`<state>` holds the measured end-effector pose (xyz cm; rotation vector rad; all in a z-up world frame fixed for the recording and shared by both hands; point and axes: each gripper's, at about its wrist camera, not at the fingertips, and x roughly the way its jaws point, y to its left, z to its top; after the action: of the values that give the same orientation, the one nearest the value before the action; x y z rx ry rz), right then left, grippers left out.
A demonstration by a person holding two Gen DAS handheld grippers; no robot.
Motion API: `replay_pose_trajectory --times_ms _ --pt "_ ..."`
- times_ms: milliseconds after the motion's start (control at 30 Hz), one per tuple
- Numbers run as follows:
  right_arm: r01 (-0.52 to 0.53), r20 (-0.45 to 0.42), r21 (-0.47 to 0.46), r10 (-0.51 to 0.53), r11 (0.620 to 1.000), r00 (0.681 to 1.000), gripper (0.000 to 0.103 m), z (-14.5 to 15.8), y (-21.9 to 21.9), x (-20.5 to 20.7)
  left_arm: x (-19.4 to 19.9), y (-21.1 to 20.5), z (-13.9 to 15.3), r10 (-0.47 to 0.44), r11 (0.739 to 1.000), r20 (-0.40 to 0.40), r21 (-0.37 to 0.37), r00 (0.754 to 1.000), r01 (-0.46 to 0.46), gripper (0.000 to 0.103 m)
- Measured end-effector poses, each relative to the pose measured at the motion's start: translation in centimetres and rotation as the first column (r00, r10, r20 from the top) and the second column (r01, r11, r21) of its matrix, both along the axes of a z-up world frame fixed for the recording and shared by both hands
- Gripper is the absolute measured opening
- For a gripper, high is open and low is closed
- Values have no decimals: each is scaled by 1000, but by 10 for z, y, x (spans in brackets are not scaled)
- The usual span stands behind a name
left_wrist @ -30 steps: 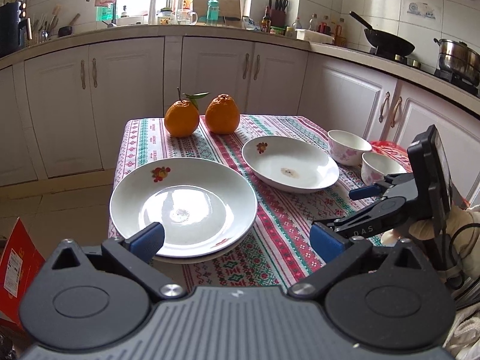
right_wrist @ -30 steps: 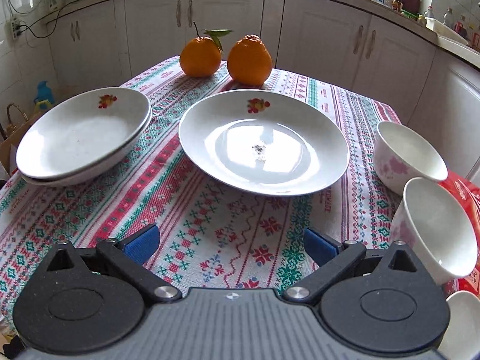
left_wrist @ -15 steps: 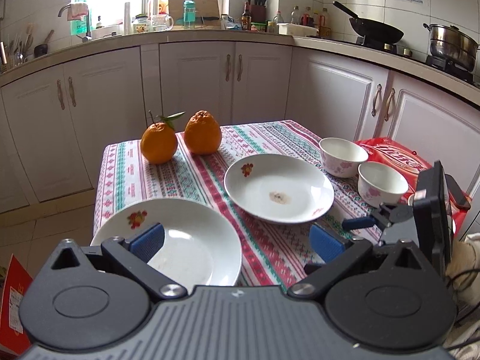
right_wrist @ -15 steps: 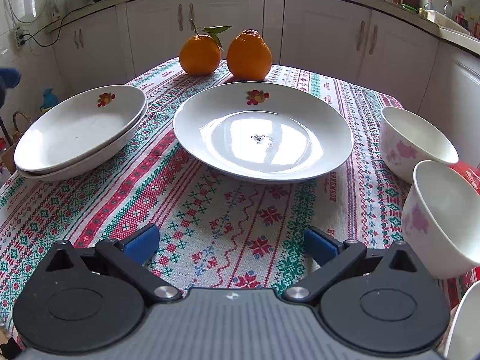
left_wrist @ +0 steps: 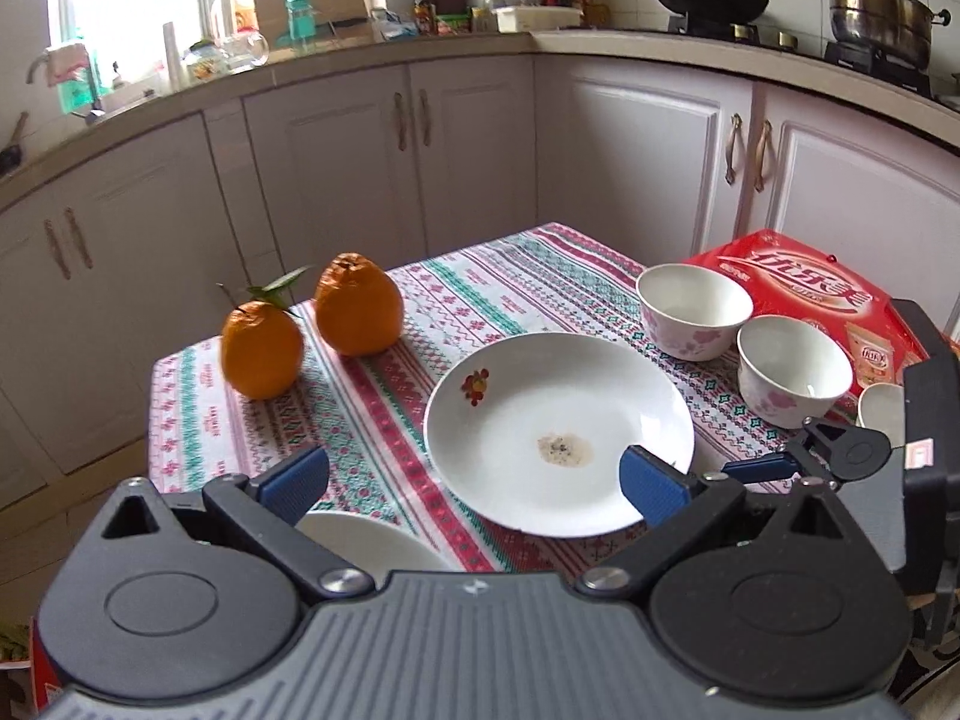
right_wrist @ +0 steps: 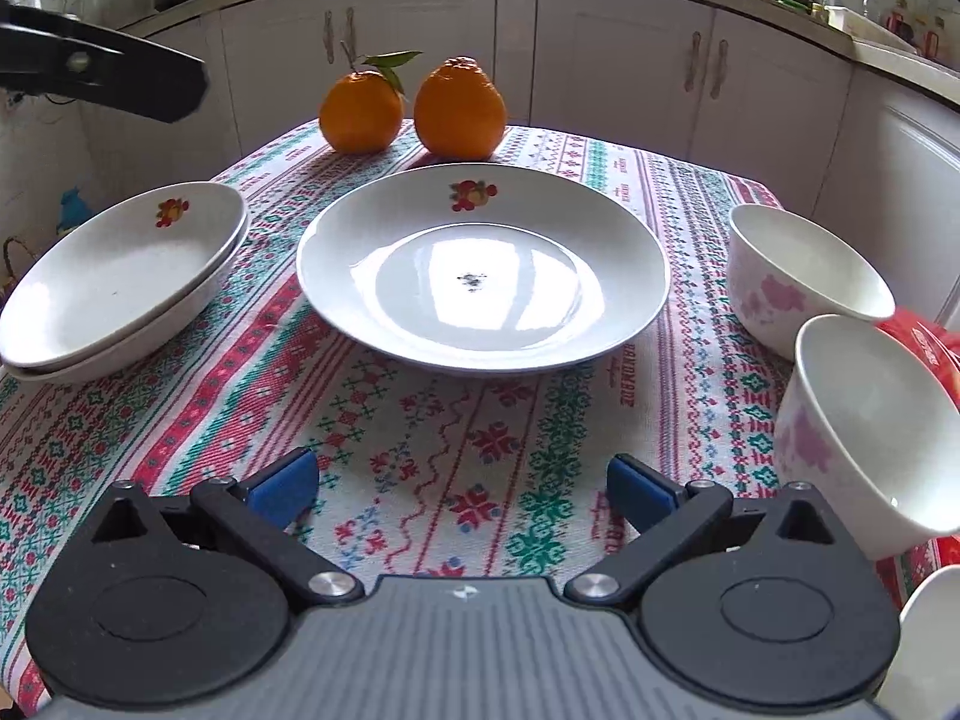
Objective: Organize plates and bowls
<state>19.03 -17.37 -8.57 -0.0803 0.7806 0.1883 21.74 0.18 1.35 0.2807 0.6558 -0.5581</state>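
Plates and bowls sit only partly sorted on the patterned worktop (left_wrist: 372, 396). From the left wrist view, the lone plate (left_wrist: 558, 432), a small smudge at its centre, lies between the two oranges (left_wrist: 312, 324) and two flowered bowls (left_wrist: 744, 348); the rim of a third white dish shows at the right edge. The left tool (left_wrist: 474, 477) hangs above the near edge, spread and holding nothing, and it has pulled up and back since a second ago, when the stack filled its foreground. The right tool (left_wrist: 762, 468) shows low at right.

From the right wrist view, two stacked plates (right_wrist: 120, 276) rest at left, well apart from the single plate (right_wrist: 480, 270); the bowls (right_wrist: 840, 360) stand unnested at right. The right tool (right_wrist: 462, 492) hovers low over the cloth, spread and empty, slightly nearer the plate than before. One plate and the bowls apparently remain to be gathered.
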Motion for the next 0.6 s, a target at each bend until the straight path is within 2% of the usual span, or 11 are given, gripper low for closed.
replay_pose_trajectory --times_ms 333,600 --pt "43 -9 2 -42 999 999 103 -1 -1 22 61 -31 -28 -109 992 -86 50 990 113 102" --pt "12 12 -1 -12 1000 1000 103 -2 0 34 111 -46 -51 -160 980 -173 86 972 177 102"
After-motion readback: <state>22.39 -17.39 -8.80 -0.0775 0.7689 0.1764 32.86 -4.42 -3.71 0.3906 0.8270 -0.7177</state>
